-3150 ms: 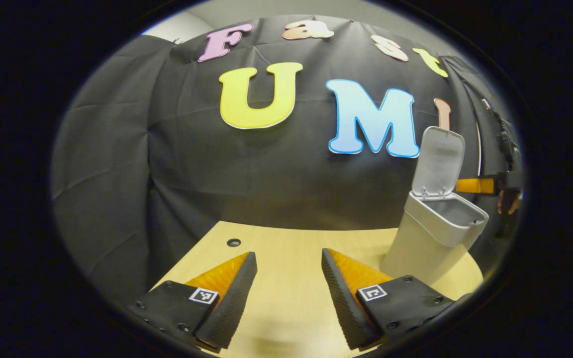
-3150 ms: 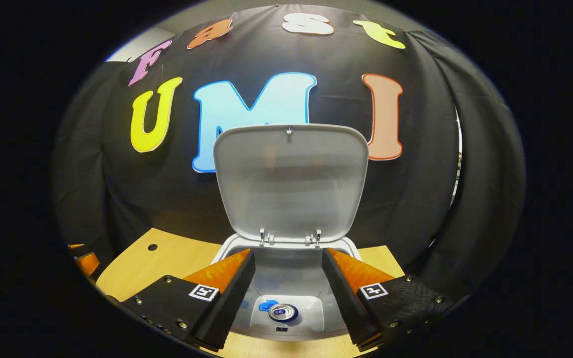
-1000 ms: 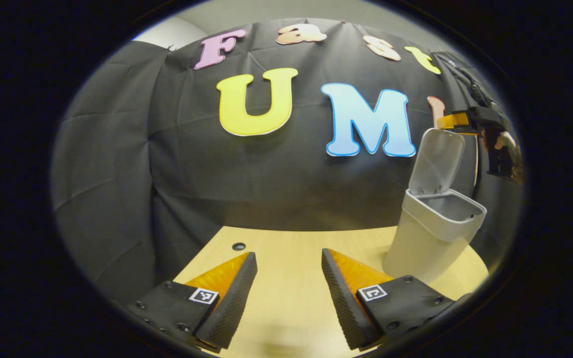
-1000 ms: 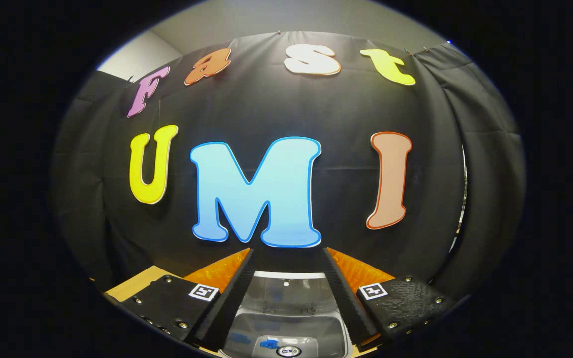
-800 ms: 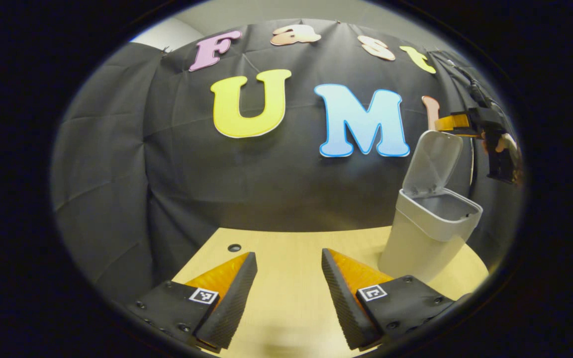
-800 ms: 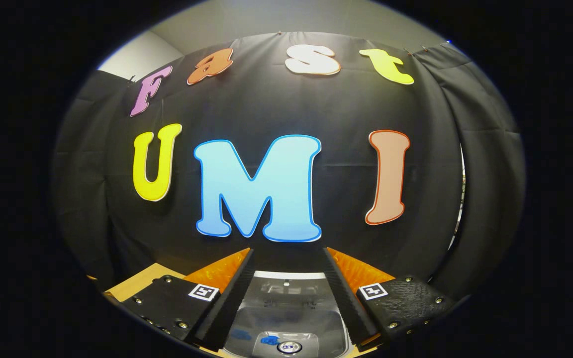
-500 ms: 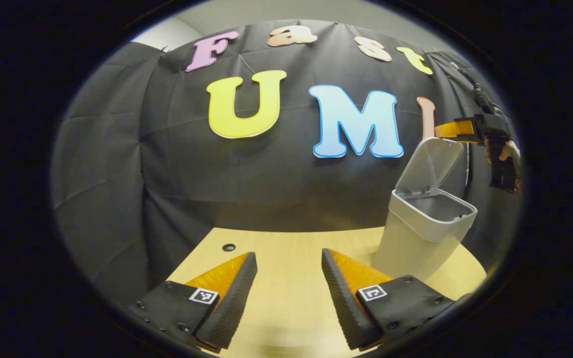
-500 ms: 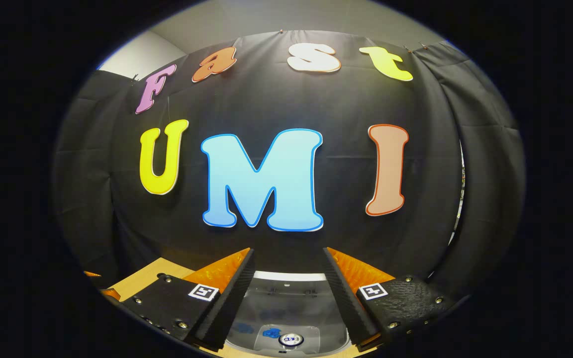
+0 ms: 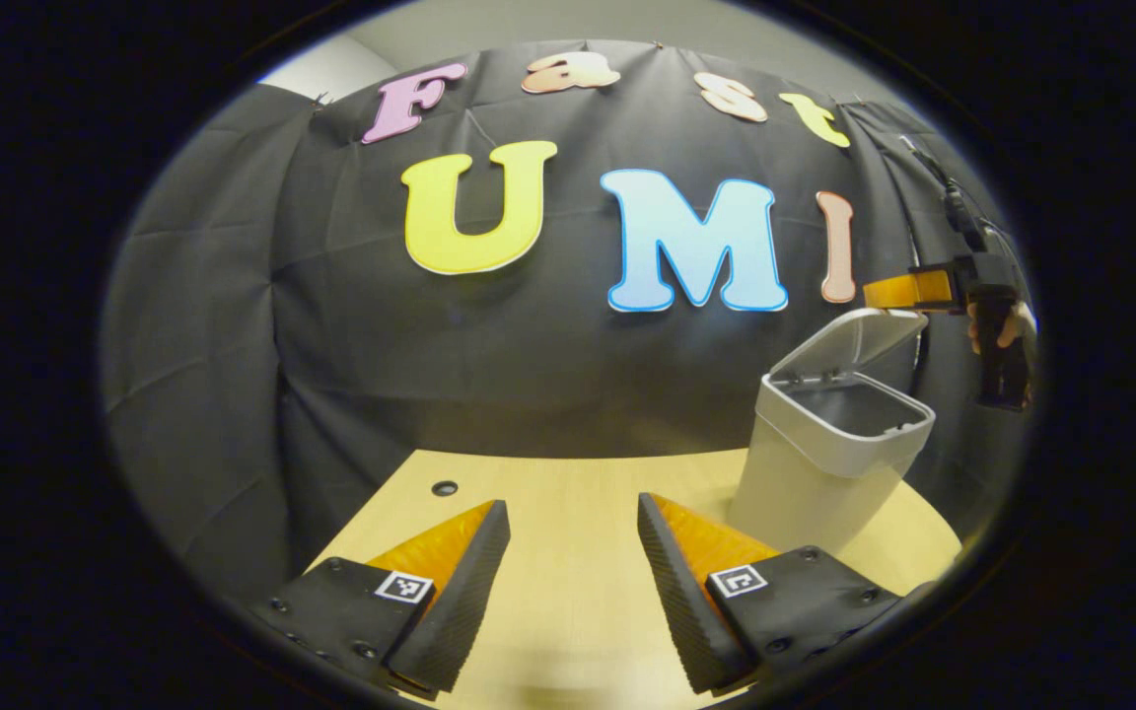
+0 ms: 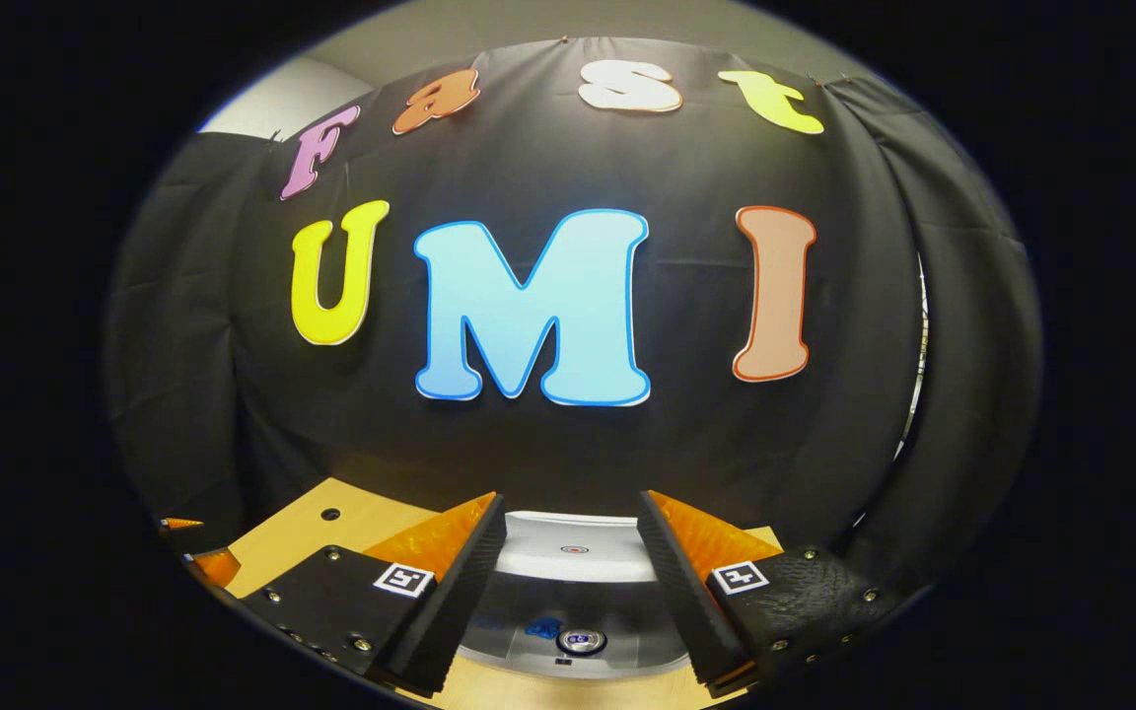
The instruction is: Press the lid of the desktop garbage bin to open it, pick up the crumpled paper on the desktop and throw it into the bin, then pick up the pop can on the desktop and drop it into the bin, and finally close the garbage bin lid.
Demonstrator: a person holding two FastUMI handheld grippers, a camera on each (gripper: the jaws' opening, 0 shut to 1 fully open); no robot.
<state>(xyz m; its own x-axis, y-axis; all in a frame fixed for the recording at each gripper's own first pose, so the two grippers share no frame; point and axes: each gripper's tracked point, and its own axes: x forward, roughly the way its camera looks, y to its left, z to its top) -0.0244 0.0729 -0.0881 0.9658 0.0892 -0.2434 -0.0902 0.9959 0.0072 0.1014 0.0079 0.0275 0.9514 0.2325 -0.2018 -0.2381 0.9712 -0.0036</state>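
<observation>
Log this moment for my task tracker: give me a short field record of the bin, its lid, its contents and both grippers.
bin: grey plastic desktop garbage bin, upright on the pale wooden table
lid: grey hinged lid, tilted partway down, not shut
contents: pop can and a blue scrap at the bottom
right gripper: open, at the lid's raised edge
left gripper: open, over the table, holding nothing

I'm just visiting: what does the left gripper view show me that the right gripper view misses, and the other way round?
Left gripper view: the grey plastic desktop bin seen from the side, its lid tilted half-open, with the right hand-held gripper at the lid's raised edge and a hand holding that gripper. Right gripper view: a look down into the bin, where a silver pop can sits beside blue crumpled paper. Both: the light wooden table, the bin, its lid and the black cloth wall.
</observation>
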